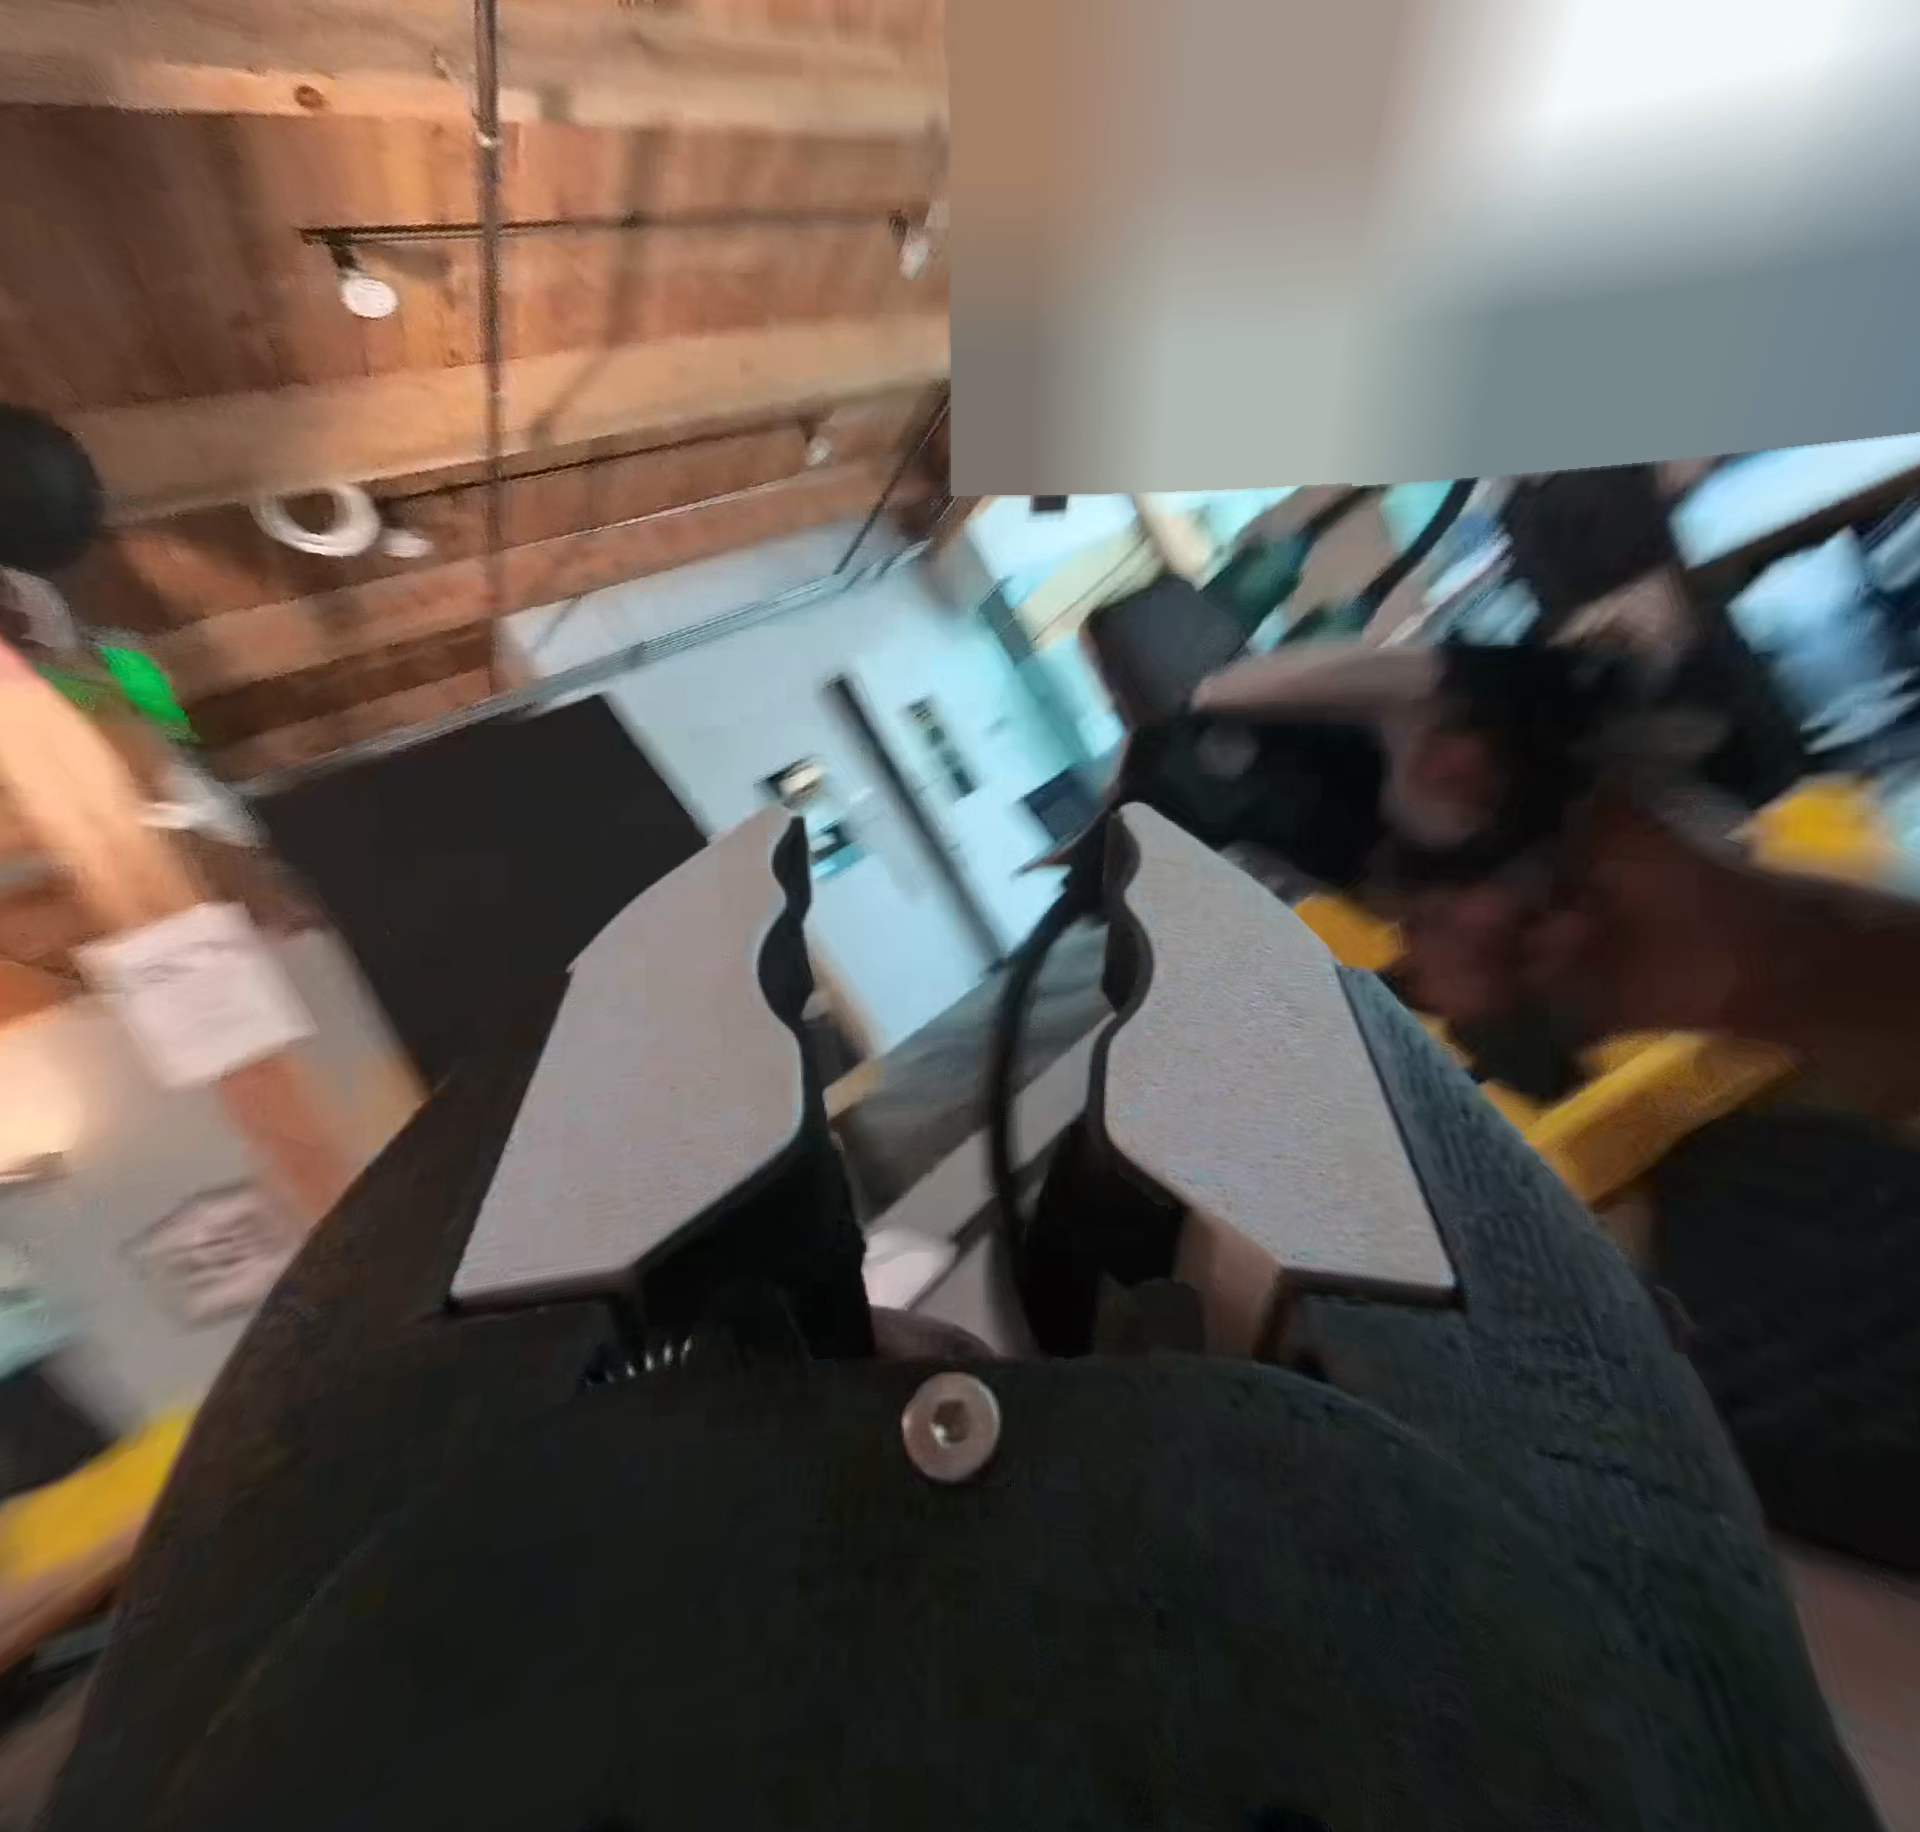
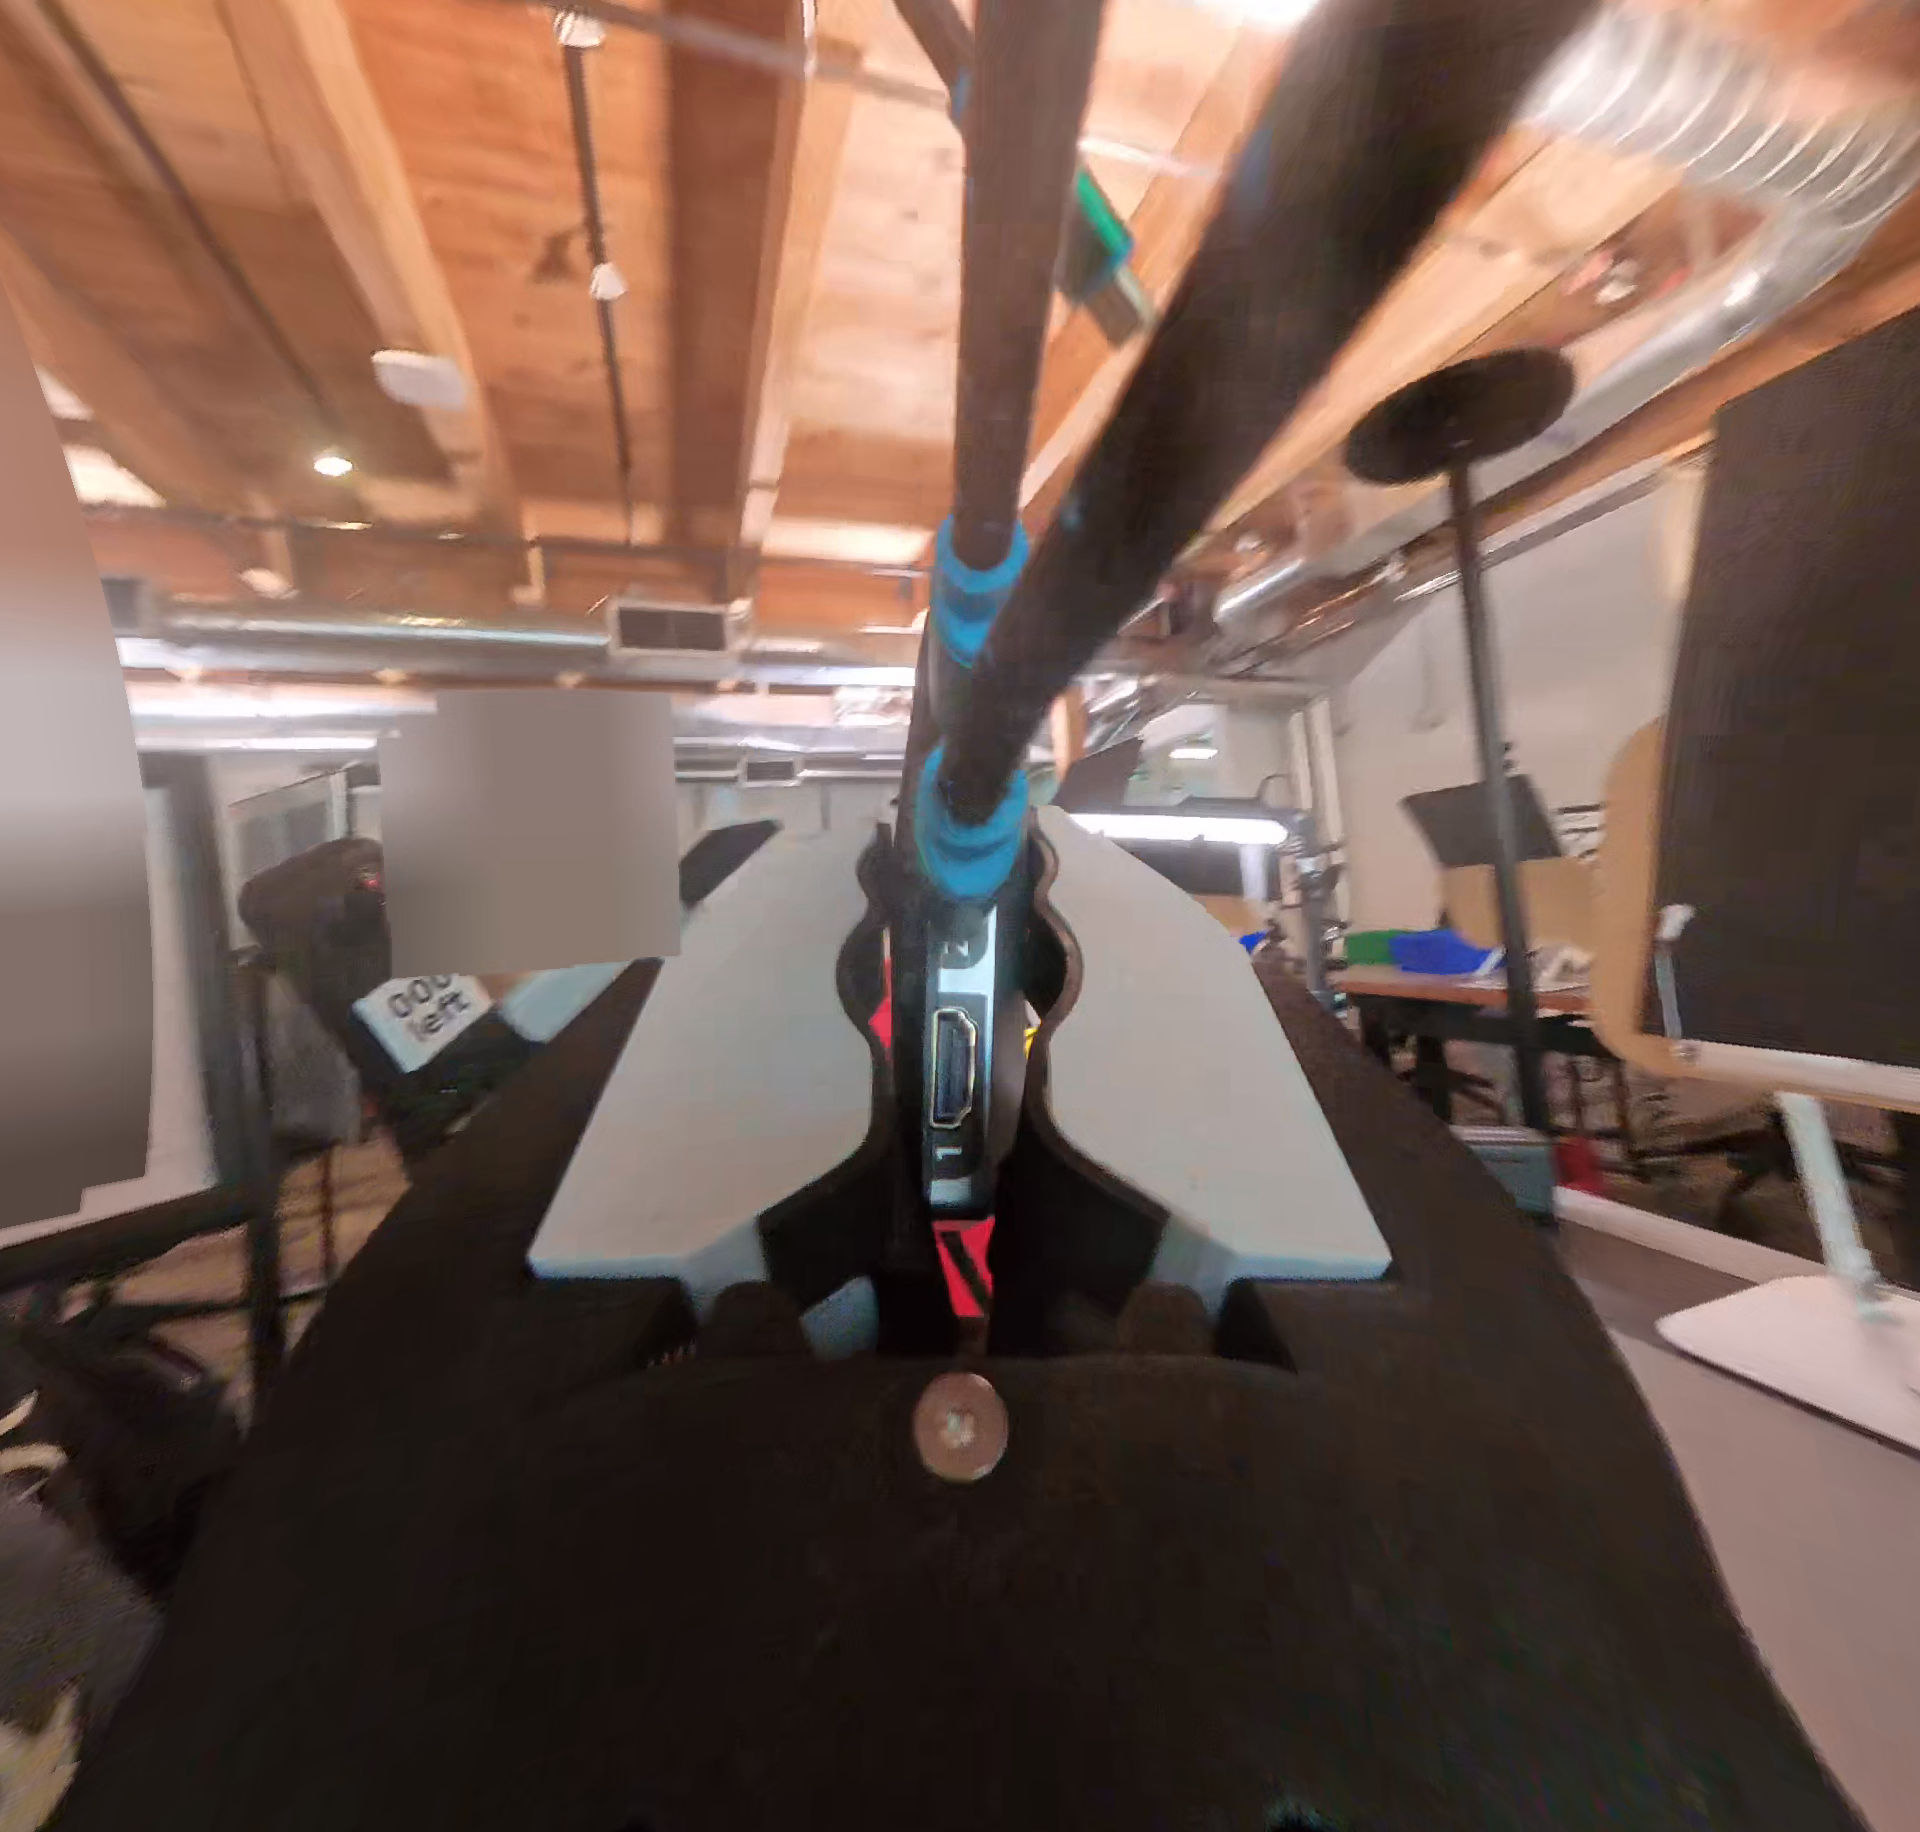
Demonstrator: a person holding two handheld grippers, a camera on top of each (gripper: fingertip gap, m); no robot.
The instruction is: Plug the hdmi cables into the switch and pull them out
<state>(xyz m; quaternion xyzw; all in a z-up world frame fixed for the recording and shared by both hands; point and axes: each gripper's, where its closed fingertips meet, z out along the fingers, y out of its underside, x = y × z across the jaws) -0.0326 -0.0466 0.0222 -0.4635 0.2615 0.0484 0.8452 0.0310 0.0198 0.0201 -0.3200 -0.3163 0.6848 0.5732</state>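
Observation:
In the right wrist view my right gripper [image 2: 961, 837] is shut on the HDMI switch [image 2: 956, 1174], a thin black and silver box held on edge between the pads. One port [image 2: 954, 1065] on its facing side is empty. Above it, HDMI cables with blue collars [image 2: 966, 847] sit in the switch, and two black braided cables [image 2: 997, 328] run up out of frame. In the blurred left wrist view my left gripper [image 1: 956, 826] is open and empty, tilted up toward the ceiling. A thin black cable [image 1: 1008, 1065] hangs beyond its gap. The other gripper [image 1: 1299, 774] shows farther right, held by a hand [image 1: 1662, 930].
A monitor [image 2: 1797, 691] on a white stand [image 2: 1797, 1346] stands on the grey table [image 2: 1714, 1502] at right, with a black pole topped by a disc [image 2: 1460, 421] behind. A person [image 1: 156, 899] is at the left. Yellow objects [image 1: 1652, 1096] lie at right.

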